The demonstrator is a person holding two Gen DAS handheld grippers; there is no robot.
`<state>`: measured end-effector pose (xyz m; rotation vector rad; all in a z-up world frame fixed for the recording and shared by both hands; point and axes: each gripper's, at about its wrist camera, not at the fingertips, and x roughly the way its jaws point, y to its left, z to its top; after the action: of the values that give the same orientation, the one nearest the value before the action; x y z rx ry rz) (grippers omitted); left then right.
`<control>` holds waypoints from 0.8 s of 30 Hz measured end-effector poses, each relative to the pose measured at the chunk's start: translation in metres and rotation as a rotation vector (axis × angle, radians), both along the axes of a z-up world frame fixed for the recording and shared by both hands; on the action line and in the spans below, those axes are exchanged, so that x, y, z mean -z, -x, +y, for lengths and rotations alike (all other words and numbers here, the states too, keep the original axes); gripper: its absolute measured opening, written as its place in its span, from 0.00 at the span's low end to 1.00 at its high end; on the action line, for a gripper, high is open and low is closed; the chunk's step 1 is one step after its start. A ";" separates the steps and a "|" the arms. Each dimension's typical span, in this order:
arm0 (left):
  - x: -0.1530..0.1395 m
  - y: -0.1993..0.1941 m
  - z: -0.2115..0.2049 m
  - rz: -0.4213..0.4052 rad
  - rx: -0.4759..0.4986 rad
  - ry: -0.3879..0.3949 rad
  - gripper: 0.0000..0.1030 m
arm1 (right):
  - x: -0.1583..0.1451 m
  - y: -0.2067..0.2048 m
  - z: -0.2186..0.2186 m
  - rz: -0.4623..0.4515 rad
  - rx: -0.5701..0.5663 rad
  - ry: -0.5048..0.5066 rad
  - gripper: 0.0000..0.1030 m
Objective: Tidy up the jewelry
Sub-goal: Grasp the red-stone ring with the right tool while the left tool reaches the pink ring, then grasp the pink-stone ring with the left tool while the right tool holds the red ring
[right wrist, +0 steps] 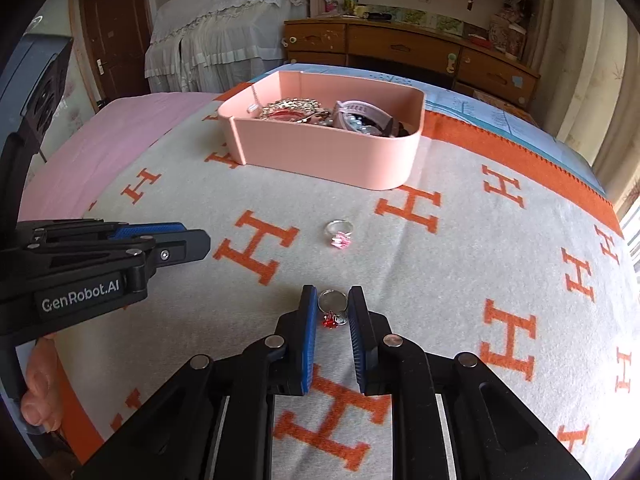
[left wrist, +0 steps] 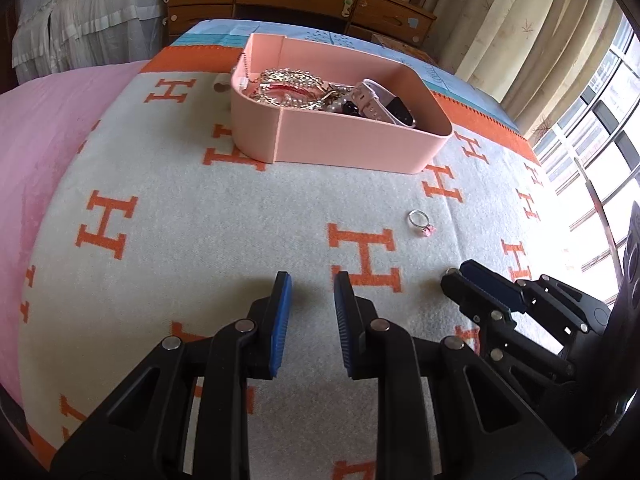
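Observation:
A pink box (left wrist: 360,140) (right wrist: 328,152) holding chains, bracelets and a watch stands on the H-patterned blanket. A silver ring with a pink stone (left wrist: 420,223) (right wrist: 340,233) lies on the blanket in front of it. My right gripper (right wrist: 333,308) has its jaws around a silver ring with a red stone (right wrist: 331,310), close to its sides; I cannot tell if they press on it. It also shows at the right of the left wrist view (left wrist: 460,276). My left gripper (left wrist: 310,292) is open and empty above the blanket, and shows at the left of the right wrist view (right wrist: 188,236).
The blanket (left wrist: 200,200) covers a bed with a pink sheet (left wrist: 32,128) at the left. A wooden dresser (right wrist: 400,48) stands behind the bed. A window and curtains (left wrist: 560,60) are at the right. A small round object (left wrist: 220,84) lies left of the box.

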<state>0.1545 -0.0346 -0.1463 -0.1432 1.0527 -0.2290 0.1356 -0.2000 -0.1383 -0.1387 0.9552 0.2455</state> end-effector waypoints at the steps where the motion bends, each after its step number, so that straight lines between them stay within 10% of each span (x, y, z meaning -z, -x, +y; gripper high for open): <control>1: 0.000 -0.002 -0.006 0.003 0.017 -0.001 0.19 | 0.000 -0.001 -0.008 0.002 0.026 -0.010 0.15; 16: -0.003 -0.036 -0.095 0.016 0.110 -0.011 0.19 | -0.003 0.012 -0.114 -0.011 0.239 -0.152 0.15; 24: -0.002 -0.034 -0.128 -0.037 0.071 -0.171 0.22 | -0.002 0.020 -0.130 -0.012 0.244 -0.241 0.15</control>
<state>0.1886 -0.1630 -0.1440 0.0526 1.0365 -0.2043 0.1154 -0.3304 -0.1362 0.1966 0.9136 0.1322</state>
